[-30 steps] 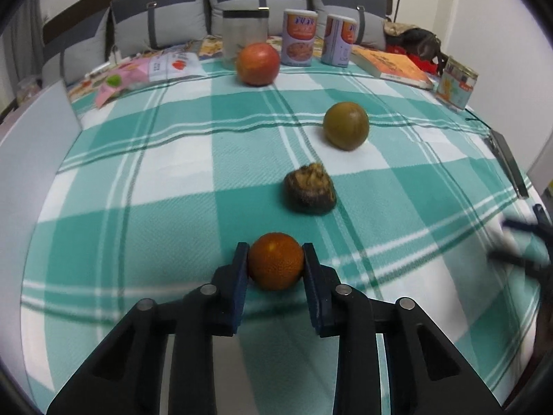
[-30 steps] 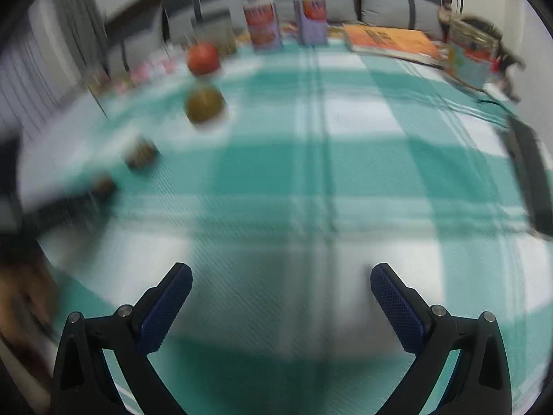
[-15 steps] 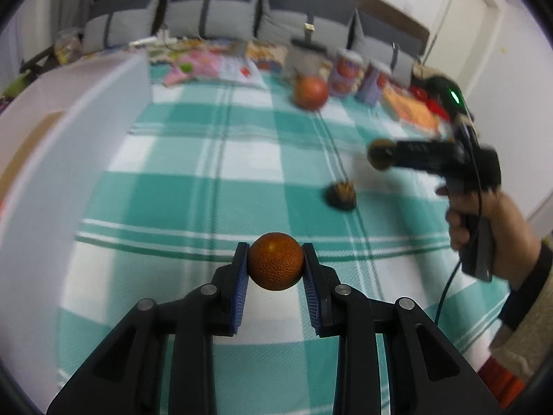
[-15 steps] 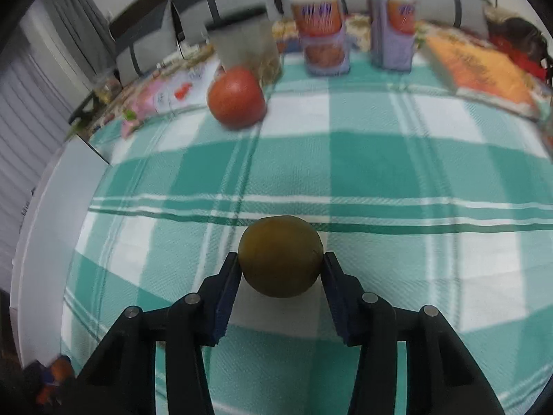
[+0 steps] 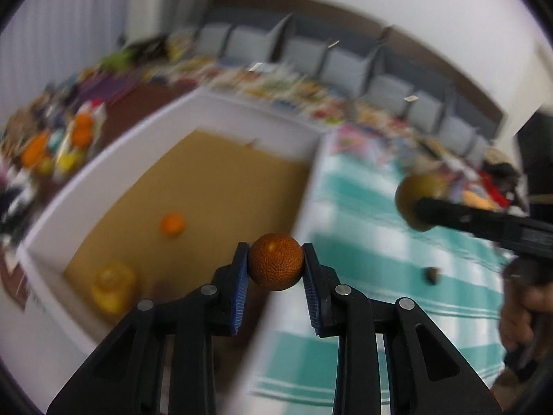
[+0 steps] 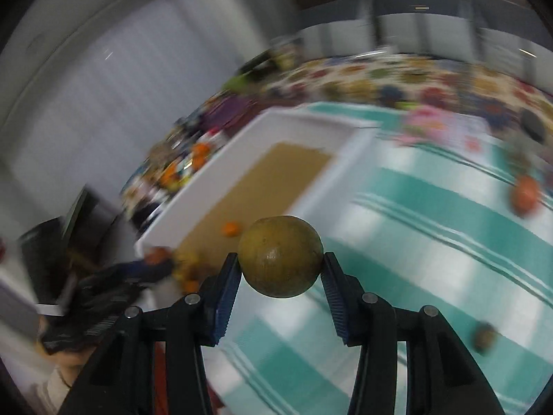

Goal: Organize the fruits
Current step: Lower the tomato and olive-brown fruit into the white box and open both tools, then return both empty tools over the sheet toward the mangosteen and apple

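A: In the left wrist view, our left gripper (image 5: 275, 265) is clamped on the orange (image 5: 276, 261), both blue pads pressed to its sides. Where does it sit?

B: We see it held up over the near white wall of the box (image 5: 242, 114), where box meets cloth (image 5: 380, 242). The fingers reach forward, level with each other. Inside the box, on the brown floor, we make out a small orange fruit (image 5: 172, 224) and a yellow fruit (image 5: 112, 285), both blurred.

A: Any writing?

B: None we can read; the packets along the far edge are smeared. At the right, the right gripper (image 5: 420, 207) comes in from the side, a hand (image 5: 525, 314) on its grip, with the green fruit (image 5: 414, 200) at its tip. A small dark fruit (image 5: 432, 274) lies on the cloth below it.

A: And the right wrist view?

B: Our right gripper (image 6: 280, 265) is closed on the green fruit (image 6: 280, 256), held above the cloth (image 6: 432, 242) just beside the box (image 6: 311, 117). At lower left we see the left gripper (image 6: 152, 264) reaching toward the box corner with the orange (image 6: 155, 254). On the cloth lie a red fruit (image 6: 525, 195) far right and the dark fruit (image 6: 485, 337) near right. No label is legible here either.
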Available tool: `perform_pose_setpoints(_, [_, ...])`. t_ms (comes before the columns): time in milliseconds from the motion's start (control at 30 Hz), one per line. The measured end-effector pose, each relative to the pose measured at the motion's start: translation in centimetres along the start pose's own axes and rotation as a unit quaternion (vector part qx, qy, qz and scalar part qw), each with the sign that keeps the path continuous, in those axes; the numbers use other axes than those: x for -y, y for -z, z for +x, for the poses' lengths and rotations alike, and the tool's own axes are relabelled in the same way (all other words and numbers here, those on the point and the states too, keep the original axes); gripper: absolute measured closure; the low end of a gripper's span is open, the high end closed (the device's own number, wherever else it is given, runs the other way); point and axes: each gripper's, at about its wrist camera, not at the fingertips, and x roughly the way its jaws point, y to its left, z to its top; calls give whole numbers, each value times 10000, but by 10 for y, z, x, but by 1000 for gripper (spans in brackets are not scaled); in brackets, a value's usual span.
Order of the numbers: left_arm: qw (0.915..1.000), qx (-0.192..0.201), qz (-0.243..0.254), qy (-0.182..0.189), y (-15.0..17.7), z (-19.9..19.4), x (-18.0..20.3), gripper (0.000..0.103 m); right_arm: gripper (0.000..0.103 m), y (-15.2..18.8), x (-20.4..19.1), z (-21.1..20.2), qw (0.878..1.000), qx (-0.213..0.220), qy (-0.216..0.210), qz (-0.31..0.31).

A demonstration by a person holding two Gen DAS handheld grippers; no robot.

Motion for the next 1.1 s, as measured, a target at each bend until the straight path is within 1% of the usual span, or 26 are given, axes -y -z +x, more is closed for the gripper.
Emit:
perform_pose_setpoints(67, [9988, -400, -197, -191, 7, 30, -21, 73, 55, -9, -28, 44, 9991, -365, -54, -227])
perform_pose_setpoints(100, [9975, -590, -281, -254, 11, 44, -28, 73, 55, -10, -36, 64, 9980, -540, 10, -328])
perform_pose_setpoints(167, [9952, -822, -436, -313, 20, 58, -39, 73, 55, -10, -48, 99, 9949, -844, 225, -508])
perform_pose_setpoints(300, [9924, -979, -602, -436, 29, 72, -49, 71, 54, -5, -50, 140, 9886, -1240, 527, -670])
perform_pose_setpoints(333, [9923, -968, -622, -467, 30, 72, -52, 66, 54, -4, -50, 143, 9882, -1252, 569, -669])
perform_pose_setpoints(367, [9923, -959, -635, -467, 30, 70, -54, 55, 52, -4, -50, 145, 9885, -1243, 560, -656])
perform_pose_setpoints(400, [9923, -939, -649, -483, 29, 67, -56, 51, 47, -5, -48, 144, 9892, -1224, 529, -616])
perform_pose_setpoints(433, [9926, -885, -657, -500, 28, 63, -58, 47, 45, -8, -48, 141, 9906, -1155, 497, -546])
perform_pose_setpoints(500, [9941, -708, -615, -546, 23, 50, -58, 45, 44, -13, -49, 122, 9939, -885, 457, -467])
perform_pose_setpoints(533, [9952, -546, -574, -573, 20, 40, -57, 39, 44, -18, -50, 107, 9954, -728, 430, -459])
perform_pose_setpoints(567, [9960, -395, -539, -589, 16, 31, -54, 31, 43, -23, -52, 88, 9970, -473, 399, -470])
perform_pose_setpoints(600, [9970, -131, -459, -617, 10, 15, -47, 28, 38, -27, -53, 70, 9977, -237, 391, -492])
perform_pose_setpoints(633, [9973, 52, -383, -621, 7, 4, -40, 23, 34, -29, -53, 54, 9979, -52, 399, -515])
perform_pose_setpoints(700, [9976, 388, -175, -545, 1, -16, -20, 20, 12, -26, -47, 11, 9958, 420, 563, -592])
perform_pose_setpoints(767, [9976, 610, 78, -326, 1, -31, 8, 18, 6, -13, -36, -21, 9915, 748, 860, -635])
perform_pose_setpoints(833, [9975, 645, 300, -27, 8, -35, 37, 17, 6, 11, -13, -50, 9856, 961, 1246, -615])
perform_pose_setpoints(900, [9967, 507, 529, 357, 24, -27, 71, 17, 5, 47, 21, -73, 9793, 1063, 1663, -460])
perform_pose_setpoints(1000, [9934, 95, 884, 728, 57, -1, 118, 17, 5, 117, 86, -100, 9671, 1053, 2317, -44])
perform_pose_setpoints(1033, [9910, -44, 1031, 847, 74, 12, 136, 17, 5, 152, 113, -109, 9587, 975, 2669, 142])
perform_pose_setpoints(1067, [9885, -180, 1170, 945, 91, 25, 153, 17, 5, 172, 130, -114, 9532, 901, 2876, 263])
perform_pose_setpoints(1100, [9856, -332, 1309, 1021, 107, 39, 168, 17, 5, 200, 153, -121, 9451, 797, 3136, 462])
